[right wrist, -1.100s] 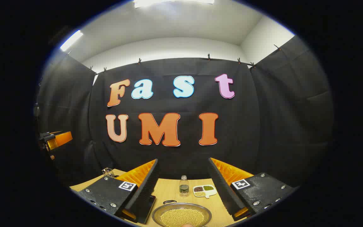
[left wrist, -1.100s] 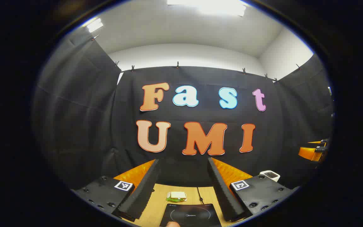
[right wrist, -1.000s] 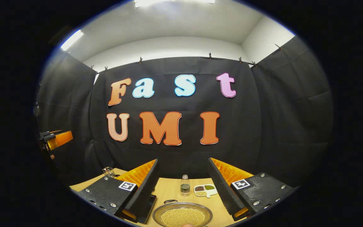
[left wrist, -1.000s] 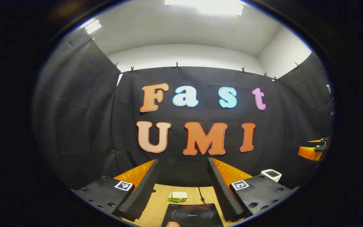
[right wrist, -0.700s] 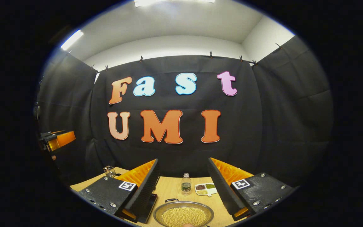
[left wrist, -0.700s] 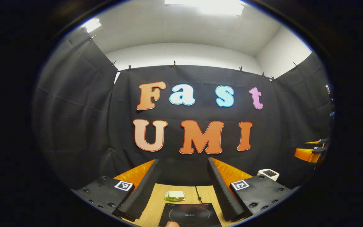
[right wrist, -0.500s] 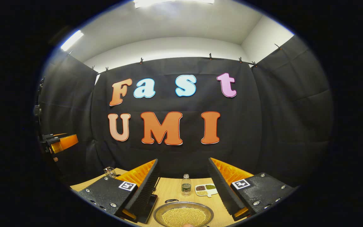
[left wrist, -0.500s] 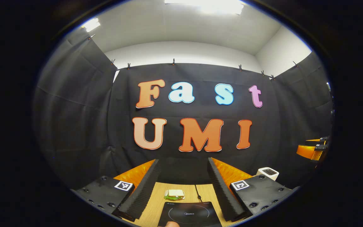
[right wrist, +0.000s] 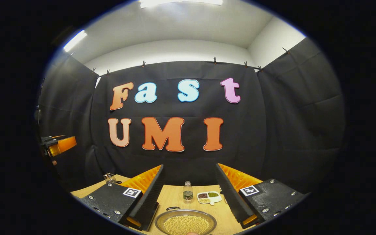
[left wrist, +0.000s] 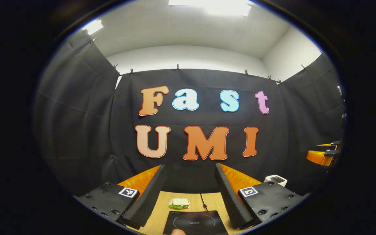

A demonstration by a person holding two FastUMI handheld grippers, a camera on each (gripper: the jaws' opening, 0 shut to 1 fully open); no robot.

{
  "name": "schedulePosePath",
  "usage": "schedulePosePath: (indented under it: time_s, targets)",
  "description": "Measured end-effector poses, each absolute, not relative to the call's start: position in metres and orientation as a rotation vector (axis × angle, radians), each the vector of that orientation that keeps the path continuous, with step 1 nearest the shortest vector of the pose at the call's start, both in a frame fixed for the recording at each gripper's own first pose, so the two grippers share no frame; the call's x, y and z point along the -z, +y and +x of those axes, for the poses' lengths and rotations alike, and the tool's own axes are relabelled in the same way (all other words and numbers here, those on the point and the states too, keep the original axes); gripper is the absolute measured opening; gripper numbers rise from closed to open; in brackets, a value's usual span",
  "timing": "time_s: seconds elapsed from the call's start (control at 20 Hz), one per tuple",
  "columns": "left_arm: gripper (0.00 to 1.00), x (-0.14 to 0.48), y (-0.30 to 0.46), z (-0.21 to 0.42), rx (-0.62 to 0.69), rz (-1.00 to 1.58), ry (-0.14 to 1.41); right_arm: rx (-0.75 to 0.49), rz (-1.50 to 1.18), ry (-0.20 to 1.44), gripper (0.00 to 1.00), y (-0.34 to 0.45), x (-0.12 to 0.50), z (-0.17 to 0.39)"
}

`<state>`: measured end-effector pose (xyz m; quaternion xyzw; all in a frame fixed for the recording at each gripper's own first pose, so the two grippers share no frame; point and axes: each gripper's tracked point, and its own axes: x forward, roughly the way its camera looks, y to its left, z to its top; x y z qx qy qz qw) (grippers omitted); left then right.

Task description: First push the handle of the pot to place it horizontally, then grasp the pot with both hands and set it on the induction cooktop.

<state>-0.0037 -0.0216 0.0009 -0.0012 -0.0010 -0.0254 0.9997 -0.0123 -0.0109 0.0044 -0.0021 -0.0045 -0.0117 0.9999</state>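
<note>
A shallow metal pot (right wrist: 185,224) full of yellow beans sits on the wooden table, low in the right gripper view. A dark loop handle (right wrist: 173,208) shows at its far left rim. My right gripper (right wrist: 189,165) is open above and just short of the pot, with nothing between its fingers. The black induction cooktop (left wrist: 191,223) lies low in the left gripper view, its cable (left wrist: 202,203) running away from it. My left gripper (left wrist: 189,165) is open and empty over the cooktop's near side. Each gripper also appears at the side of the other's view, the left gripper (right wrist: 57,145) and the right gripper (left wrist: 323,155).
A white and green sandwich (left wrist: 179,204) lies beyond the cooktop, and a white appliance (left wrist: 274,179) stands farther right. Behind the pot stand a small bottle (right wrist: 187,192) and a divided dish of beans (right wrist: 209,196). A glass (right wrist: 110,178) stands at the table's left.
Both views have drifted slightly, with the scene sliding a little left. The pot now sits a bit further left between my right fingers. Both grippers stay open.
</note>
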Motion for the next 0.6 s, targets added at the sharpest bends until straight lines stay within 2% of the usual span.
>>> schedulePosePath:
  time_s: [0.35, 0.5, 0.55, 0.6]
  targets:
    - [0.98, -0.0035, -0.0216, -0.0093, 0.049, 0.004, -0.005, 0.03, -0.018, -0.015, 0.94, -0.011, -0.0048, -0.0137]
    - [0.98, -0.0045, -0.0212, -0.0104, 0.049, 0.009, -0.007, 0.028, -0.03, -0.008, 0.91, -0.0127, -0.0047, -0.0145]
    - [0.98, -0.0048, -0.0214, -0.0105, 0.049, 0.007, -0.008, 0.021, -0.034, -0.005, 0.94, -0.0119, -0.0047, -0.0151]
    - [0.98, -0.0043, -0.0212, -0.0106, 0.05, 0.006, -0.008, 0.015, -0.036, -0.001, 0.84, -0.0109, -0.0021, -0.0158]
